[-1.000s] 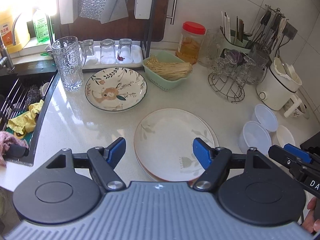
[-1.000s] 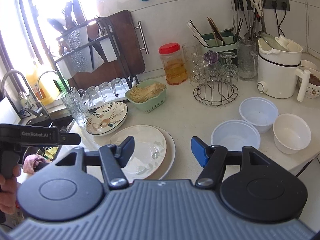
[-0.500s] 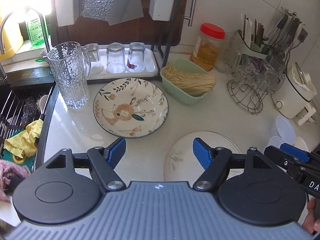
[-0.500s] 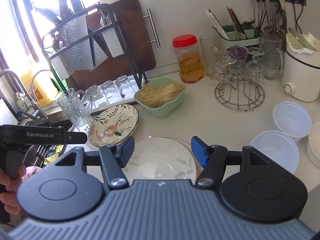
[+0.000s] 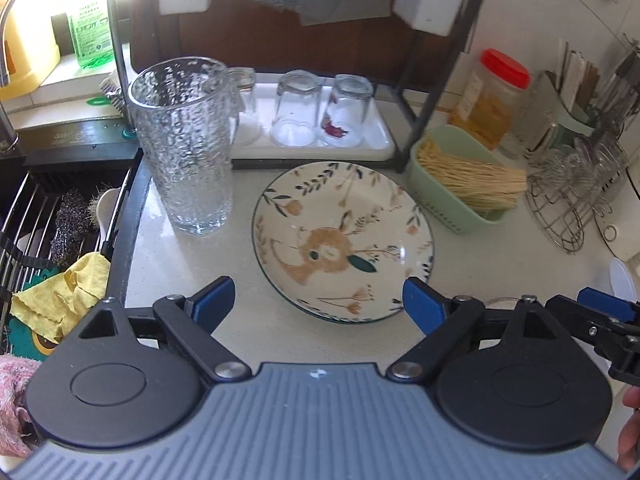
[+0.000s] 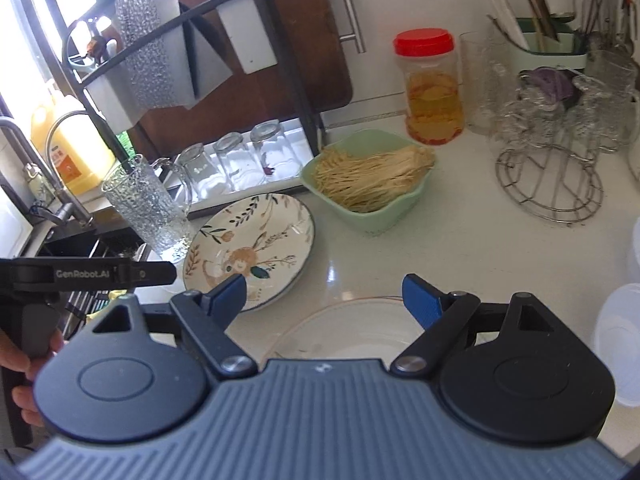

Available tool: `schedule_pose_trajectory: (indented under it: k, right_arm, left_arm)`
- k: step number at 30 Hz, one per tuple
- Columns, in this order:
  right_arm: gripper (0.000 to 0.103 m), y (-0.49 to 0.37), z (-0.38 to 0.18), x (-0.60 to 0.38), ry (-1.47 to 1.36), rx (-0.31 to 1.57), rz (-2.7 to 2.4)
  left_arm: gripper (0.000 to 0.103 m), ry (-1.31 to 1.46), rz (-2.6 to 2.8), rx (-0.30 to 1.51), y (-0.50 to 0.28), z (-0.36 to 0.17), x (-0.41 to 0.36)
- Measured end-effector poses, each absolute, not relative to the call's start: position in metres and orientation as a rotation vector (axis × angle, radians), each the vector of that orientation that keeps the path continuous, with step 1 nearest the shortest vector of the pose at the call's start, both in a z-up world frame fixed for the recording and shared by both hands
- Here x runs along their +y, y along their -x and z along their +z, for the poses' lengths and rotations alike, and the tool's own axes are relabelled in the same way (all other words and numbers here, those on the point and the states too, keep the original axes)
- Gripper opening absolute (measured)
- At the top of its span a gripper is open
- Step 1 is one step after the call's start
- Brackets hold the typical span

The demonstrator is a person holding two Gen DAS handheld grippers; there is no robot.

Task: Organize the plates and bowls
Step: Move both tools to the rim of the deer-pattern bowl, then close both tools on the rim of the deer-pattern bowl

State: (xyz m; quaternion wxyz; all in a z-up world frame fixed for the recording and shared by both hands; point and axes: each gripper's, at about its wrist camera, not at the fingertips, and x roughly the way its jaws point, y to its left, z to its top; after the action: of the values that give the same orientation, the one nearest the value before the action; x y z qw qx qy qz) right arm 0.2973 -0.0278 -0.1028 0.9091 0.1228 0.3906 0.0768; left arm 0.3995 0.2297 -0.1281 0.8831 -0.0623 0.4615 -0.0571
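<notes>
We see the floral plate point(image 5: 344, 240) flat on the white counter point(image 5: 500, 264), just beside the textured glass pitcher point(image 5: 186, 144) and the green basket of dried noodles point(image 5: 460, 184). Our left gripper point(image 5: 318, 304) has just been opening: its jaws stand wide and empty above the plate's near rim. Our right gripper point(image 6: 322, 300) has likewise been opening, wide and empty, over the plain white plate point(image 6: 352, 332) just beside the floral one.

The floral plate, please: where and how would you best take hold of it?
Probably the near rim of the floral plate, approached from the front. It lies flat and shallow, its upturned edge standing clear of the counter, with the tall glass and green basket crowding its sides.
</notes>
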Motion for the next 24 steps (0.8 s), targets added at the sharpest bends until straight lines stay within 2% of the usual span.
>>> schedule_pose_trajectory:
  k: [9, 11, 13, 15, 17, 19, 21, 22, 24]
  right_arm:
    - [0.085, -0.350, -0.123, -0.001, -0.266, 0.885, 0.181]
    - [0.077, -0.362, -0.128, 0.004, -0.258, 0.903, 0.190]
    - [0.075, -0.374, -0.134, 0.008, -0.257, 0.927, 0.189]
    - [0.068, -0.385, -0.141, 0.010, -0.251, 0.952, 0.182]
    - [0.052, -0.397, -0.148, 0.013, -0.229, 0.977, 0.173]
    - [0.047, -0.406, -0.154, 0.013, -0.223, 0.991, 0.169]
    - [0.039, -0.415, -0.161, 0.011, -0.232, 1.009, 0.165]
    - [0.032, -0.419, -0.164, 0.010, -0.237, 1.022, 0.162]
    - [0.027, -0.425, -0.170, 0.008, -0.245, 1.043, 0.151]
  left_arm:
    - [0.093, 0.188, -0.106, 1.024, -0.432, -0.164, 0.256]
    - [0.093, 0.200, -0.106, 1.035, -0.439, -0.168, 0.258]
    - [0.093, 0.215, -0.109, 1.040, -0.447, -0.173, 0.260]
    - [0.092, 0.216, -0.111, 1.045, -0.454, -0.177, 0.260]
    - [0.088, 0.185, -0.112, 1.046, -0.460, -0.181, 0.258]
    - [0.079, 0.207, -0.120, 1.063, -0.466, -0.185, 0.259]
    - [0.077, 0.252, -0.127, 1.078, -0.471, -0.190, 0.261]
    - [0.077, 0.264, -0.121, 1.082, -0.474, -0.192, 0.262]
    - [0.072, 0.277, -0.127, 1.094, -0.478, -0.196, 0.261]
